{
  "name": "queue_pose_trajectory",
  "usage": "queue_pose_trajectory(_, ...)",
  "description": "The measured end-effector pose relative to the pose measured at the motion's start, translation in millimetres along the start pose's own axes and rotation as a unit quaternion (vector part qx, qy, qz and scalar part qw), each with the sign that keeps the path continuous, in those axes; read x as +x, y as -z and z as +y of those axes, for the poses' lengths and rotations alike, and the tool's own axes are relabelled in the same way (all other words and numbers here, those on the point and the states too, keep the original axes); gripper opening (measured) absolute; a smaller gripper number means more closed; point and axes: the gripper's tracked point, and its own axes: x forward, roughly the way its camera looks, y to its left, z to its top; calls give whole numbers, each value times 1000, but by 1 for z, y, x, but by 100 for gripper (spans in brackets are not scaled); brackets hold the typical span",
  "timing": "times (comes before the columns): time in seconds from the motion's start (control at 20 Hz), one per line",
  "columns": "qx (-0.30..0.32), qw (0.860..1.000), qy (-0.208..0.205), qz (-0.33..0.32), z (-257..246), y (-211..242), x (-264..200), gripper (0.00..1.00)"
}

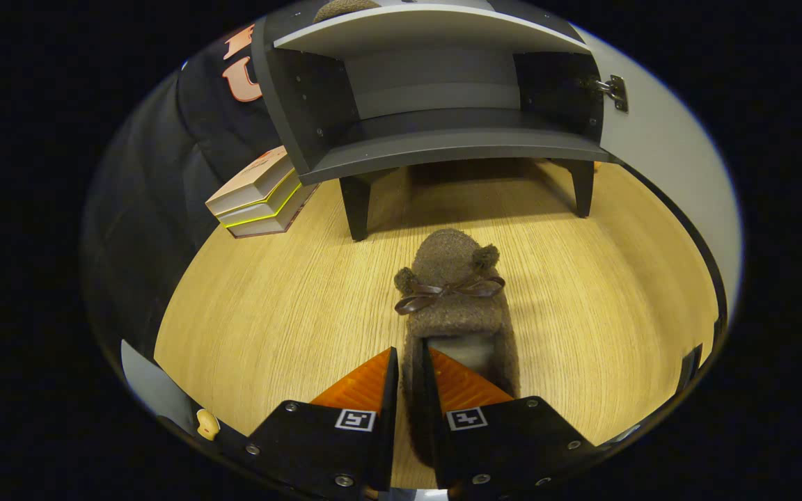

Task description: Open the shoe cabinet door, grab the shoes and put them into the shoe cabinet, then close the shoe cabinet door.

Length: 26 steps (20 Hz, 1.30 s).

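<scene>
A brown fuzzy slipper [453, 292] with a dark bow and two small pompoms points away from me toward the cabinet. My gripper [411, 358] is shut on the slipper's left side wall: one finger presses outside it, the other sits inside the opening. Whether the slipper rests on the wooden floor [269, 313] or hangs just above it, I cannot tell. Beyond it stands the dark grey shoe cabinet [443, 139] on short legs, its inside open to me. Its light-coloured door [658, 167] is swung open to the right, hinge [613, 90] visible. Another brown fuzzy thing [342, 8] lies on the cabinet's top.
A stack of books [262, 195] lies on the floor left of the cabinet, against the black cloth wall [143, 209]. A small pale knob [207, 424] shows near my left finger. Bare wooden floor stretches between the slipper and the cabinet legs.
</scene>
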Motion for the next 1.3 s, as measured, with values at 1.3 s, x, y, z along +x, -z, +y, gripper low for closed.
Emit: queue_pose_trajectory(1.3, 63, 985, 9, -160, -8, -167, -166, 7)
